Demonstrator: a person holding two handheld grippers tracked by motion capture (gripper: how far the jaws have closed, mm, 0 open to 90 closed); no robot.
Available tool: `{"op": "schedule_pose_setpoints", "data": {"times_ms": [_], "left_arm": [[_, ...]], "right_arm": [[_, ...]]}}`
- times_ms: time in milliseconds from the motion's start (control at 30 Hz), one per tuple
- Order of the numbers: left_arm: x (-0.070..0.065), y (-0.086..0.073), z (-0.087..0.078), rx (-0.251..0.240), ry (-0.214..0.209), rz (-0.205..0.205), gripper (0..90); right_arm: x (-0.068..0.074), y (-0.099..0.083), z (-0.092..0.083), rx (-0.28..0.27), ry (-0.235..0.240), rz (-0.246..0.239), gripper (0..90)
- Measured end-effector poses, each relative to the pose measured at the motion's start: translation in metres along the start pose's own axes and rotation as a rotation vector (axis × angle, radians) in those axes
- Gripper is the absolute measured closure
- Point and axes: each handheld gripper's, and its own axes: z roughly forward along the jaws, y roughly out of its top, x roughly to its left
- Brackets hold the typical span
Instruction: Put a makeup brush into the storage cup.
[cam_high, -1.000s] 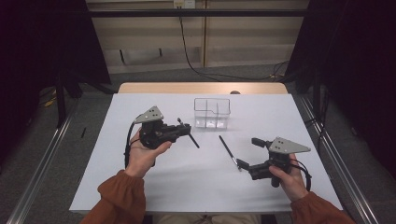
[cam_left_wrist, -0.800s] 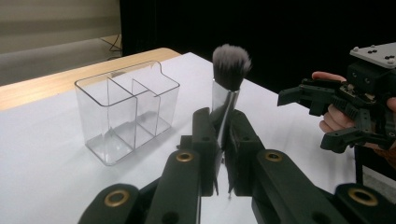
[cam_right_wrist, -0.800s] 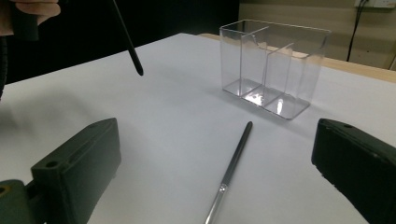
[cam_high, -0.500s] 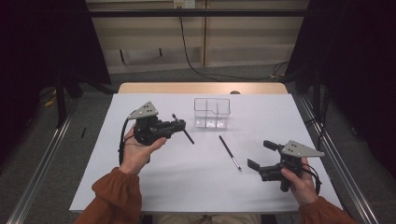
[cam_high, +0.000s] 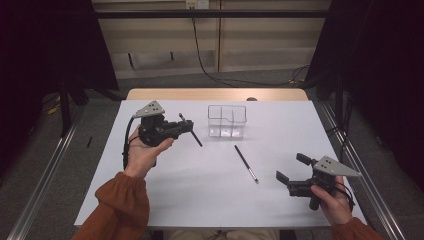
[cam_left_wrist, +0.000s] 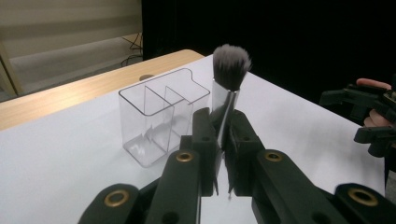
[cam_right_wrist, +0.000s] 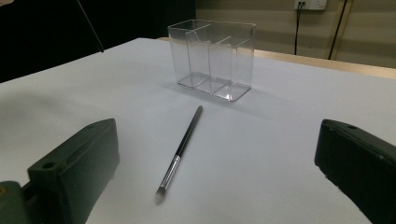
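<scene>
1. My left jaws are clamped on the fluffy brush – pads on its metal collar, grey bristles up at 12 o'clock in the left gripper view, thin handle trailing out below toward 4 o'clock in the high view.
2. Changed vs. a sec ago: the left hand has lifted a bit and swung toward 1 o'clock, so the brush now hangs above the bench, near the clear organizer but still apart from it, at its 9 o'clock.
3. My right jaws stand wide w/ nothing between them. That hand has pulled back toward 4 o'clock, away from the slim brush.
4. Slim brush lies flat on the bench betw. organizer and right jaws, pale tip toward 5 o'clock in the high view. In the right gripper view it sits dead centre betw. my jaws, still out of reach.
5. Organizer – 3 compartments, all empty as far as I can see.
6. My read: the fluffy brush goes in first, the right side clearing room. Next I'd tip it upright over a compartment, handle down. Risk: the long handle catches a divider wall, or the light organizer slides.
</scene>
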Motion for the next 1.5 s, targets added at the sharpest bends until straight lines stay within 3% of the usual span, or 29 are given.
{"op": "schedule_pose_setpoints", "data": {"times_ms": [367, 567, 700, 1000, 1300, 1500], "left_arm": [[0.013, 0.013, 0.012, -0.001, 0.025, -0.017, 84.0], [0.004, 0.029, 0.015, -0.007, 0.029, 0.026, 84.0], [0.008, 0.038, 0.021, -0.016, 0.039, 0.018, 84.0], [0.015, 0.042, 0.039, -0.050, 0.054, 0.006, 84.0], [0.026, 0.048, 0.060, -0.042, 0.079, -0.010, 84.0], [0.021, 0.054, 0.071, -0.041, 0.083, 0.009, 84.0]], "right_arm": [[-0.007, -0.005, -0.010, -0.007, -0.042, -0.014, 0.0], [-0.006, -0.007, -0.007, 0.008, -0.024, -0.032, 0.0], [-0.005, -0.007, -0.008, 0.011, -0.014, -0.047, 0.0], [-0.005, -0.007, -0.008, 0.008, -0.004, -0.059, 0.0], [-0.005, -0.007, -0.007, 0.005, 0.004, -0.059, 0.0], [-0.005, -0.008, -0.007, 0.008, 0.007, -0.056, 0.2]]}}
